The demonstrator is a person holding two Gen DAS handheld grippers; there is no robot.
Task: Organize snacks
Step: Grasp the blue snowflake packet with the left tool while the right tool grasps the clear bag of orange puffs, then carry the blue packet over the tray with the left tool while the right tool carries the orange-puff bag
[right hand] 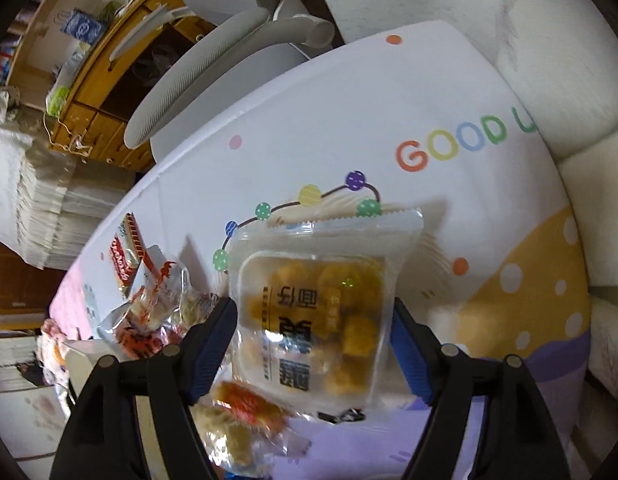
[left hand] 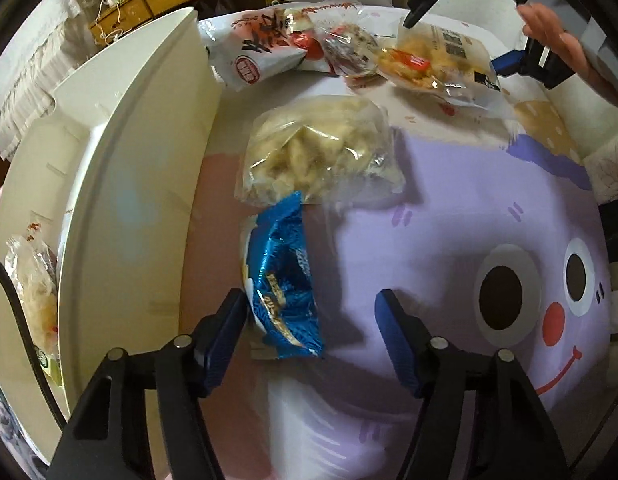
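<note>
The left gripper point(left hand: 311, 308) gapes around the blue snack packet point(left hand: 283, 280) at lower centre, the right gripper point(right hand: 313, 320) open astride the clear nugget pack point(right hand: 321, 308) mid-frame: both are mid-pickup, and next should squeeze shut.

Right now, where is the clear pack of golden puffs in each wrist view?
Left wrist: the puff pack lies top right, under the right gripper.
Right wrist: the pack sits centre, between the open fingers, not pinched.
Shared landmark: the red-and-clear wrapper just left of it.
</note>
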